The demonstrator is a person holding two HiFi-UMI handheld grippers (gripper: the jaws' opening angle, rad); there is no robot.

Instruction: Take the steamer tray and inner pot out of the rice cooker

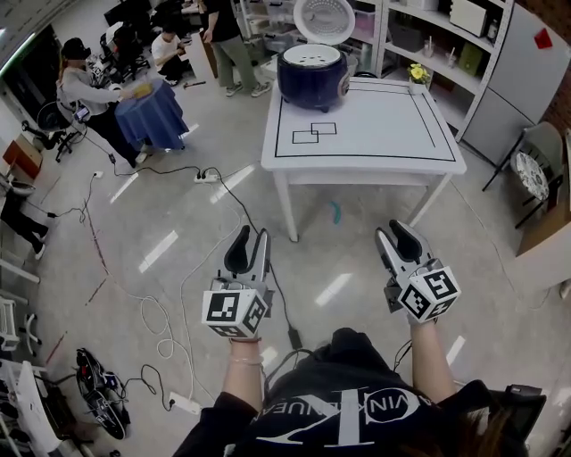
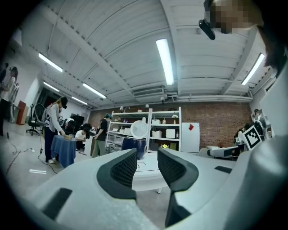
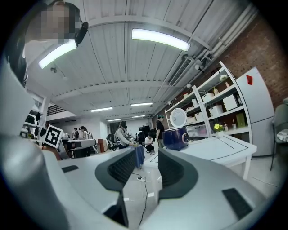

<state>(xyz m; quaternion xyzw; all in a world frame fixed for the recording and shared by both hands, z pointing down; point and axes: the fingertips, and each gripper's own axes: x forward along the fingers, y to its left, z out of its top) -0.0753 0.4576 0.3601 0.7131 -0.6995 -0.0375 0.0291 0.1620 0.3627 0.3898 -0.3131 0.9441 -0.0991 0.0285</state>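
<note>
A person stands on the floor, well back from a white worktop (image 1: 375,143) marked with black tape lines, and holds a claw in each hand, both pointing level toward the worktop.

The left claw (image 1: 253,236) is released. In the left gripper view its two dark ribbed pads stand apart (image 2: 147,155), with nothing between them but the distant worktop. The right claw (image 1: 393,230) is released too. In the right gripper view its pads stand apart (image 3: 146,155), and only floor and a cable show in the gap. Neither claw touches anything.

A dark blue cooker (image 1: 311,73) sits on the worktop's far left corner. Its round white lid (image 1: 323,20) stands raised behind it. The cooker's inside shows only as a pale patch, too small to make out. The cooker appears small and far off in the left gripper view (image 2: 133,148), just beside the left pad. In the right gripper view (image 3: 175,138) it sits above the right pad.

A small pot of yellow flowers (image 1: 417,76) stands on the worktop's far right corner. Two overlapping taped squares lie on the worktop near the cooker. White shelves (image 1: 428,36) stand behind the worktop. To the left of the worktop is a blue-draped table (image 1: 153,114) with people around it. Cables (image 1: 161,321) trail over the floor between the worktop and the person.
</note>
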